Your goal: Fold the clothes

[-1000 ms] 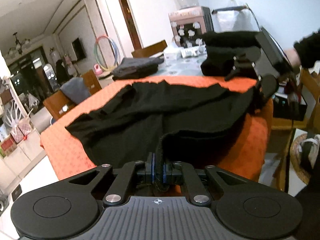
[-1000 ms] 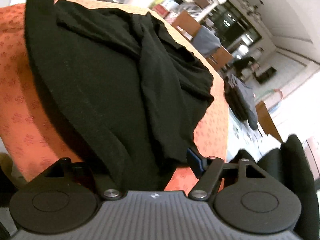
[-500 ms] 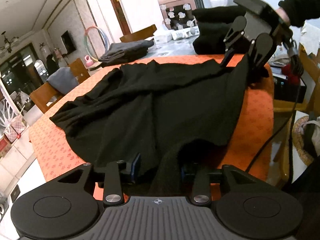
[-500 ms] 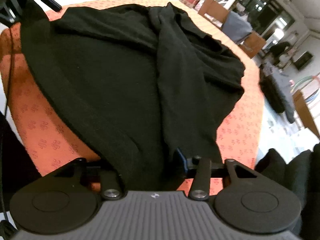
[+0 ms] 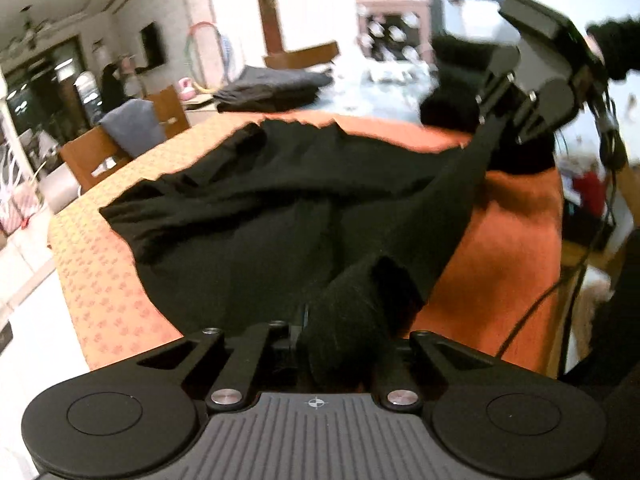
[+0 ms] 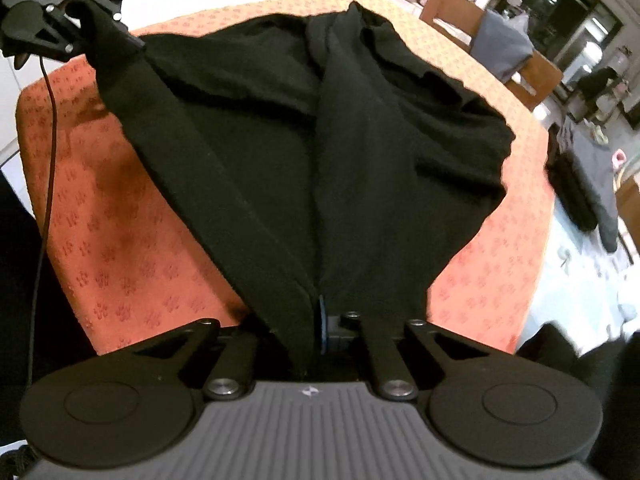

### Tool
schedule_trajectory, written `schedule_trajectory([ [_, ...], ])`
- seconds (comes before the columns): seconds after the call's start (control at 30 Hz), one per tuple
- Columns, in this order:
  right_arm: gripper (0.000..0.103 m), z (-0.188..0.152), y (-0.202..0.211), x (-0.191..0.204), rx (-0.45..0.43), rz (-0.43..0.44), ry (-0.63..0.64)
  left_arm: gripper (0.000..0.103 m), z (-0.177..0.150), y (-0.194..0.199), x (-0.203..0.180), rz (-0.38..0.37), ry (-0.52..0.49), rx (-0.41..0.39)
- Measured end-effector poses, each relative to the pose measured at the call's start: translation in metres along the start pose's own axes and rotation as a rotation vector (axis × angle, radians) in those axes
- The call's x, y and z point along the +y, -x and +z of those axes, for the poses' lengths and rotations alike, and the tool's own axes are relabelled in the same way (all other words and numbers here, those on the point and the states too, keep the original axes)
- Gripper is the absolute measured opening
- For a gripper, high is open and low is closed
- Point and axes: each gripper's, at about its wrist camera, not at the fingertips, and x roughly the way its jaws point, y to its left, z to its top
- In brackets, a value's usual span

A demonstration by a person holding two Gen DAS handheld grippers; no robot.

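Observation:
A black garment (image 5: 280,208) lies spread and rumpled on the table's orange patterned cloth (image 5: 500,260). My left gripper (image 5: 308,320) is shut on a bunched corner of it at the near edge. From there a flat hem band runs up taut to my right gripper (image 5: 496,124), raised at the far right corner. In the right wrist view the same garment (image 6: 360,160) fans out from my right gripper (image 6: 322,328), shut on its edge, with a blue pad showing. The left gripper (image 6: 100,20) holds the band's other end, top left.
A folded dark stack (image 5: 272,88) and a black pile (image 5: 452,104) sit past the orange cloth. Wooden chairs (image 5: 132,128) stand along the table's far side. A cable (image 6: 46,160) hangs over the near table edge (image 6: 100,220). A black sleeve (image 5: 616,48) is behind the right gripper.
Both grippers' jaws stood apart around the cloth half a second ago and have closed on it. The hem band between them has lifted off the table and pulled straighter.

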Motion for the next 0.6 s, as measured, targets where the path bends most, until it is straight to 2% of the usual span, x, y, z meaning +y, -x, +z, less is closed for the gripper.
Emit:
schedule_trajectory([
  [0.13, 0.008, 0.023, 0.016, -0.024, -0.010, 0.005, 0.050, 0.010, 0.025, -0.004, 0.027, 0.030, 0.075, -0.020],
  [0.27, 0.006, 0.051, 0.015, -0.058, -0.023, 0.002, 0.109, 0.010, 0.051, -0.009, 0.054, 0.059, 0.150, -0.041],
  [0.37, 0.005, 0.072, 0.001, -0.084, -0.019, 0.005, 0.148, 0.010, 0.069, -0.013, 0.075, 0.082, 0.206, -0.055],
  [0.43, 0.005, 0.086, -0.008, -0.101, -0.017, 0.007, 0.174, 0.010, 0.075, -0.029, 0.094, 0.099, 0.241, -0.045],
  [0.6, 0.005, 0.111, -0.061, -0.136, 0.006, 0.069, 0.198, 0.010, 0.061, -0.082, 0.132, 0.099, 0.355, 0.030],
])
